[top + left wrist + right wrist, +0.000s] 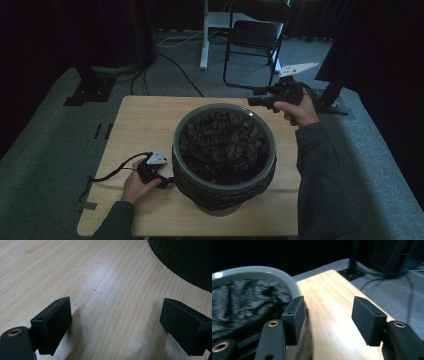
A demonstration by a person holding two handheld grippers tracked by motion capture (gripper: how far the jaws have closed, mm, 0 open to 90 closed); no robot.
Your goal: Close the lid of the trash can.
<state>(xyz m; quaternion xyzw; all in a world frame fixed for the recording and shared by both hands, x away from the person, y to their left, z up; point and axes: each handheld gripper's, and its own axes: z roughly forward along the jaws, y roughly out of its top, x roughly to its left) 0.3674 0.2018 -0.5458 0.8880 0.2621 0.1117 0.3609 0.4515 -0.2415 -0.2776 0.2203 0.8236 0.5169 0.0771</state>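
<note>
A round grey bin (225, 107) stands in the middle of the wooden table (140, 125), lined with a crumpled black bag (222, 142). My left gripper (170, 181) lies low on the table at the bin's near-left side, close to its base. Its jaws stand open over bare wood (116, 307), and the bin's dark side (185, 262) shows at upper right. My right gripper (252, 96) is held above the bin's far-right rim. It is open (328, 302), with the grey rim (294, 287) and the bag (244, 300) beside its left jaw.
Beyond the table, a black chair (255, 35) and a white desk leg (204, 40) stand on the grey carpet. Cables (175, 65) run across the floor, and black stand bases (87, 92) sit at both far corners. Bare wood lies left of the bin.
</note>
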